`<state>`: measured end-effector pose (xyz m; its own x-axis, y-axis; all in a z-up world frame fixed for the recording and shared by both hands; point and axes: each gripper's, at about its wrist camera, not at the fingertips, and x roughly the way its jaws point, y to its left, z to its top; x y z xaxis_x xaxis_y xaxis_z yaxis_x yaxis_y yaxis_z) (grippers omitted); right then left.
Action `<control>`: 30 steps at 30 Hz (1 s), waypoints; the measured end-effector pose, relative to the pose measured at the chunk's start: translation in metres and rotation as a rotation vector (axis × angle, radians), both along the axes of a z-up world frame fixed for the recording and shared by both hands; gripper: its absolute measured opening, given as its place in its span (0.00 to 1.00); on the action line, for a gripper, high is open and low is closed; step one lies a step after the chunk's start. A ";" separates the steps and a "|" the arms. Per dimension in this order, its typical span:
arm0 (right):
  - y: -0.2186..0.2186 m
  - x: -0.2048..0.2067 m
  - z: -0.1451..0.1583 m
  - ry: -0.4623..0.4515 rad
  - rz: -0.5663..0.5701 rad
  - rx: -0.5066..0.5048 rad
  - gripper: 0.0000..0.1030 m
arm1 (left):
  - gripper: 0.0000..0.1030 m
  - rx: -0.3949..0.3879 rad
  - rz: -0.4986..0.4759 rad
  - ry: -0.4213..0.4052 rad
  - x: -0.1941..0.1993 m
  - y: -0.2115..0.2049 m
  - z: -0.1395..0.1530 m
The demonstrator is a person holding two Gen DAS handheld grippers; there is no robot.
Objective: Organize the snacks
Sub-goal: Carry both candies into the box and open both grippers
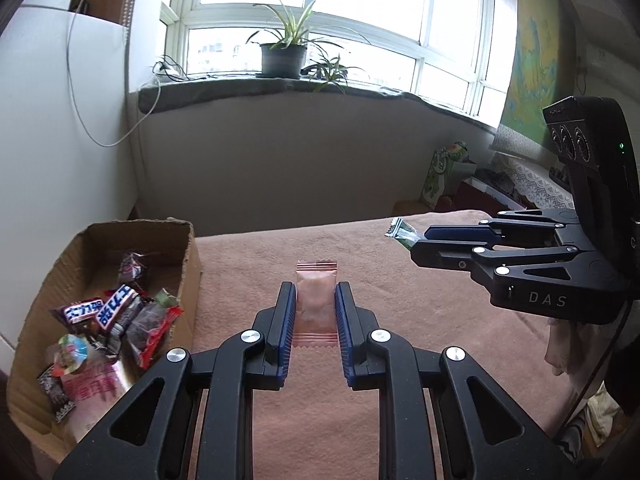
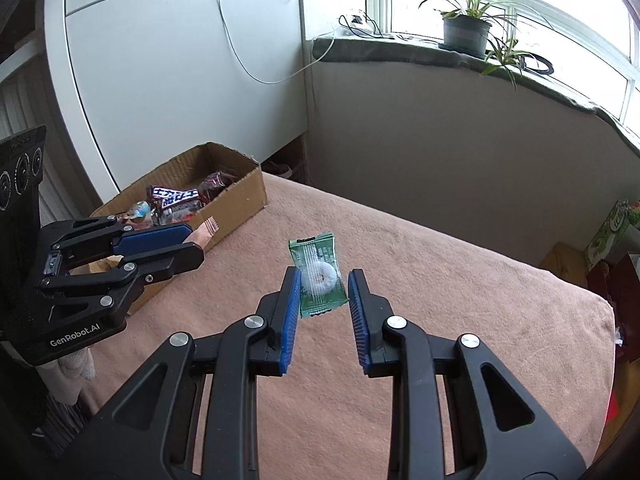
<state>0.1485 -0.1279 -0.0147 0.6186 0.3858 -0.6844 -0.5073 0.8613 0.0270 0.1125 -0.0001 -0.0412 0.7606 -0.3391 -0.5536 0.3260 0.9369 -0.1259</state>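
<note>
My left gripper (image 1: pixel 315 298) is shut on a pink snack packet (image 1: pixel 316 306) and holds it above the pink-brown cloth. It also shows in the right wrist view (image 2: pixel 176 242), with the pink packet (image 2: pixel 207 232) sticking out beside the box. My right gripper (image 2: pixel 324 284) is shut on a green candy packet (image 2: pixel 318 276) with a white ring sweet inside. In the left wrist view the right gripper (image 1: pixel 420 242) holds the green packet (image 1: pixel 400 234) at the right. A cardboard box (image 1: pixel 188 264) with several wrapped snacks (image 1: pixel 116 316) stands at the left.
The pink-brown cloth (image 2: pixel 440 280) covers the surface. A white cabinet (image 2: pixel 180 80) stands behind the box (image 2: pixel 240 200). A windowsill with a potted plant (image 1: pixel 282 56) runs along the back. Bags and boxes (image 1: pixel 444 176) sit beyond the far right edge.
</note>
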 end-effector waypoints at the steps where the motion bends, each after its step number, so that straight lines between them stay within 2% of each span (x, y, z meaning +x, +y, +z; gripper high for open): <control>1: 0.007 0.001 0.003 -0.005 0.010 0.004 0.25 | 0.18 -0.009 0.009 -0.007 -0.003 0.006 0.002; 13: 0.098 0.012 0.015 -0.022 0.153 0.010 0.25 | 0.18 -0.049 0.186 -0.076 -0.021 0.084 0.015; 19: 0.141 0.025 0.010 -0.010 0.208 -0.004 0.25 | 0.18 -0.052 0.296 -0.066 -0.019 0.118 0.006; 30: 0.191 0.061 -0.016 0.051 0.245 -0.003 0.25 | 0.18 -0.069 0.385 -0.007 -0.010 0.148 -0.013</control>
